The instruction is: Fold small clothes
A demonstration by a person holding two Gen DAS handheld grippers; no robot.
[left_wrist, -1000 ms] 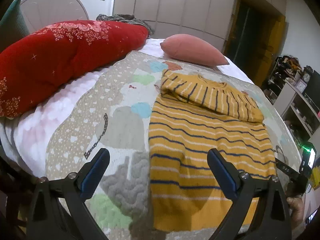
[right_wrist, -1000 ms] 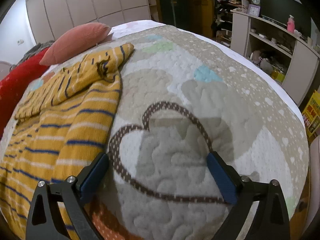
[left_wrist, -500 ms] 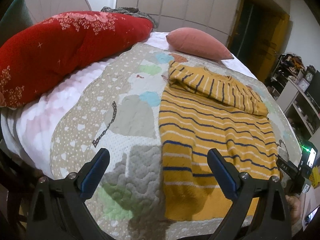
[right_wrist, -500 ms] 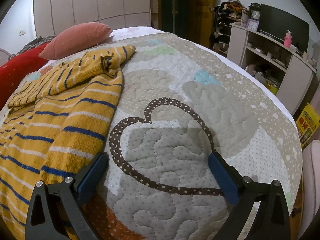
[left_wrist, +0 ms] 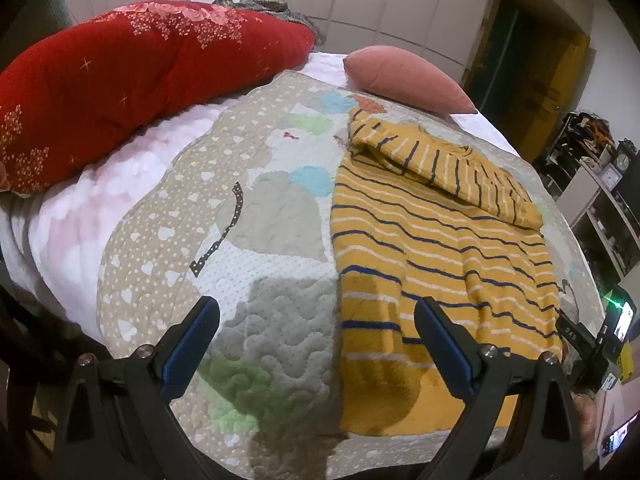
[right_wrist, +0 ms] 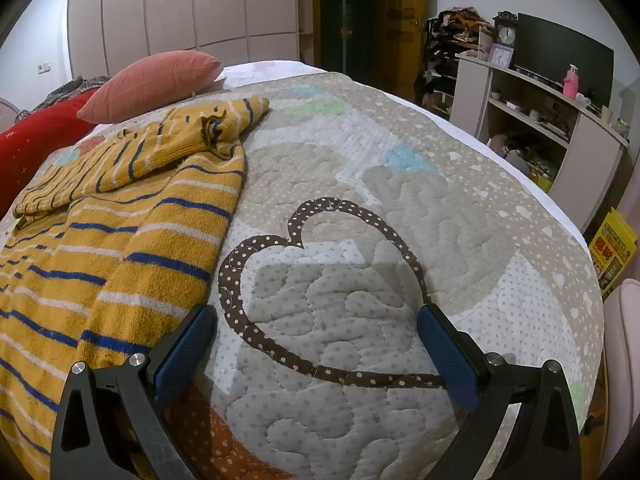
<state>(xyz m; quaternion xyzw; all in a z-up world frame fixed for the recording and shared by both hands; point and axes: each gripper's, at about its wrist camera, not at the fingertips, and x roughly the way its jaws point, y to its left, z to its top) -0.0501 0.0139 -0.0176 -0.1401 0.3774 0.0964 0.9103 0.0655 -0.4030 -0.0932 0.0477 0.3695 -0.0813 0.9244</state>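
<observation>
Above the quilt (left_wrist: 248, 248), left gripper (left_wrist: 316, 344) and right gripper (right_wrist: 316, 344) spread wide, empty.

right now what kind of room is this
Most likely a bedroom in a home: a bed covered by a patchwork quilt with a pink pillow at its head, a wall of tall wardrobe doors behind, and a shelf unit with clocks and a television alongside.

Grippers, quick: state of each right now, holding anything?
Left gripper: open, holding nothing, above the near hem of the yellow striped sweater.
Right gripper: open, holding nothing, over the quilt.
</observation>
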